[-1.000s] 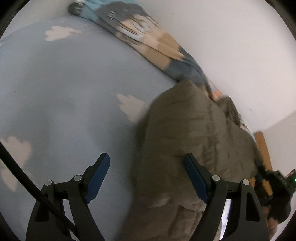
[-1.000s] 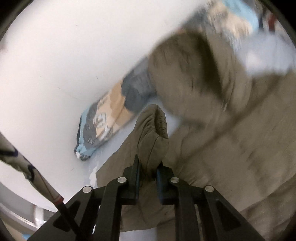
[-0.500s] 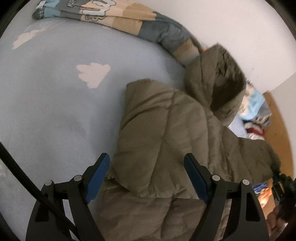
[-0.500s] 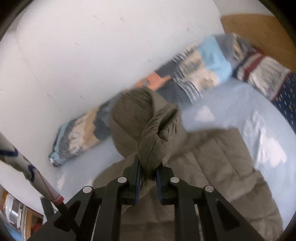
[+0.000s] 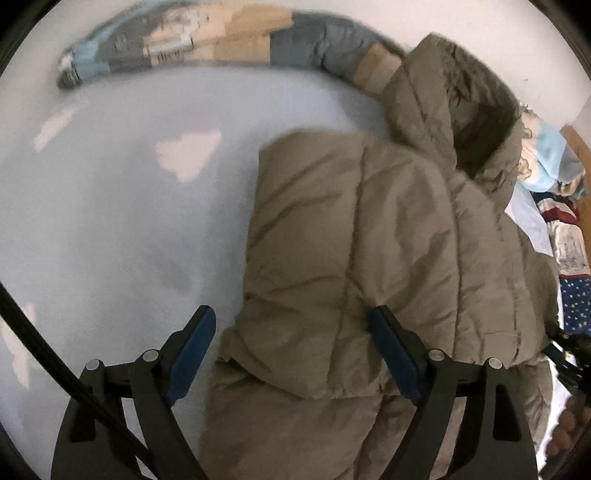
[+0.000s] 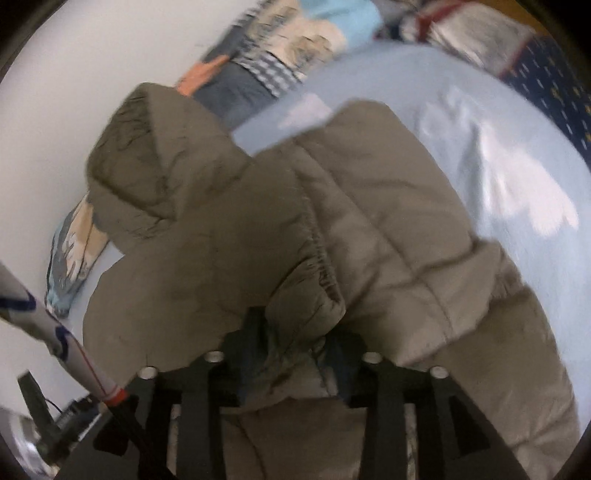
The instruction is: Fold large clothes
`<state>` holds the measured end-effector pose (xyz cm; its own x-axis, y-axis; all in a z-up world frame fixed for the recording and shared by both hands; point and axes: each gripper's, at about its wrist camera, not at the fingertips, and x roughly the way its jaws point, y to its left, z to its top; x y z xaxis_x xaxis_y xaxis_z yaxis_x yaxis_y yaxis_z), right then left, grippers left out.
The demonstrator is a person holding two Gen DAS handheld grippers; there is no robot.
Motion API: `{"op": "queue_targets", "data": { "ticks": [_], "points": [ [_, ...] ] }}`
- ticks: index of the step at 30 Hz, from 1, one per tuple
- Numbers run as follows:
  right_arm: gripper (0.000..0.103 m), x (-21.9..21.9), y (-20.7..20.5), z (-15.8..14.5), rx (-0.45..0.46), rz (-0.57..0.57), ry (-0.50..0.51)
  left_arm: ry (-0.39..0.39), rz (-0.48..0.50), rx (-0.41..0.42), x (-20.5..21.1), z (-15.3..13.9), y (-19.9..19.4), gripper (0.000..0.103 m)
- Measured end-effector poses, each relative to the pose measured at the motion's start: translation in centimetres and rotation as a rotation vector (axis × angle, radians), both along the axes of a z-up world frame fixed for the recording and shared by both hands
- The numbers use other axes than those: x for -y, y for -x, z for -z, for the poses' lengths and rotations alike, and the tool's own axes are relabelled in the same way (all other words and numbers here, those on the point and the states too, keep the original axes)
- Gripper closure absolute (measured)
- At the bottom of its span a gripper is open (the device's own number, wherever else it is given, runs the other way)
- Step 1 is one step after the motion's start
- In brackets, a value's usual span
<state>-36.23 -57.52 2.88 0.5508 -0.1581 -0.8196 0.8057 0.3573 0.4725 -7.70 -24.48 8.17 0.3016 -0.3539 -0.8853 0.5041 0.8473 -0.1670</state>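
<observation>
Left wrist view: left gripper (image 5: pixel 291 336) spread wide, nothing between its blue pads (image 5: pixel 192 350), hanging over the near left edge of the olive puffer jacket (image 5: pixel 369 240). Left pad is over bare sheet, right pad over quilted fabric; can't tell if either touches. Black cable (image 5: pixel 44 350) crosses the lower-left corner. Jacket lies on the light-blue cloud-print bedsheet (image 5: pixel 110 221), a folded panel lying on top of the body, hood (image 5: pixel 454 96) at the far end with its dark opening facing up and right. Left of the jacket the sheet is bare, w/ a white cloud (image 5: pixel 188 151) near the fold's far corner. Beyond that, a patchwork blanket roll (image 5: pixel 221 44) runs along the white wall (image 5: pixel 480 22), hood butting against it. Far right: more piled bedding (image 5: pixel 565 240), close to jacket's right edge.

Right wrist view: right gripper (image 6: pixel 291 332) clamped on a bunched, elasticated part of the jacket (image 6: pixel 388 229), fabric wedged between the fingers and covering their tips. A white stick w/ blue and red bands (image 6: pixel 55 332) cuts across lower left. Hood (image 6: pixel 147 158) up-left by the wall (image 6: pixel 74 55); blanket roll (image 6: pixel 258 66) behind it. Right of jacket: open sheet (image 6: pixel 498 155), then dark-blue dotted fabric (image 6: pixel 554 85) at the far right edge. View blurred.
</observation>
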Motion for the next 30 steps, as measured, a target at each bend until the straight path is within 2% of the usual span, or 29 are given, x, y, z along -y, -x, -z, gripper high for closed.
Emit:
{"op": "queue_targets", "data": {
  "ticks": [3,6,7,9,12,16,18,20,23,25,28,29,30],
  "points": [
    [0.049,-0.2,1.8,-2.0,-0.022,0.077,0.014,0.011,0.021,0.119,0.3,-2.4,1.3,0.018],
    [0.049,-1.4,2.2,-5.5,-0.019,0.09,0.186,0.02,0.061,0.184,1.3,-3.5,2.7,0.018],
    [0.049,-2.2,1.5,-6.6,-0.017,0.048,0.28,0.016,0.081,0.187,1.8,-3.4,3.1,0.018],
    [0.049,-3.6,-0.2,-7.4,-0.034,-0.045,0.384,-0.023,0.118,0.195,2.9,-2.7,3.9,0.018],
    [0.049,-5.2,-2.4,-7.1,-0.039,-0.16,0.446,-0.095,0.151,0.214,4.4,-1.3,4.5,0.018],
    [0.049,-5.7,-4.5,-4.8,-0.151,-0.246,0.517,-0.114,0.153,0.186,4.6,-0.2,4.2,0.016],
    [0.049,-5.0,-4.5,-3.5,-0.187,-0.253,0.494,-0.109,0.137,0.163,4.4,0.2,3.8,0.012],
    [0.049,-4.0,-3.8,-2.5,-0.175,-0.231,0.427,-0.104,0.128,0.143,4.4,0.7,3.5,0.01],
    [0.047,-3.0,-3.8,-0.7,-0.199,-0.232,0.346,-0.116,0.135,0.148,4.6,1.0,3.5,0.008],
    [0.045,-3.0,-3.9,-0.2,-0.219,-0.231,0.339,-0.124,0.139,0.156,4.8,1.1,3.8,0.008],
    [0.034,-3.0,-4.1,0.1,-0.246,-0.213,0.325,-0.124,0.135,0.166,4.8,0.7,3.9,0.008],
    [0.03,-2.6,-3.9,0.4,-0.248,-0.205,0.289,-0.127,0.136,0.18,4.8,0.4,4.1,0.008],
    [0.03,-2.4,-3.7,0.4,-0.231,-0.194,0.268,-0.13,0.139,0.197,4.9,0.0,4.3,0.008]
  ]
}}
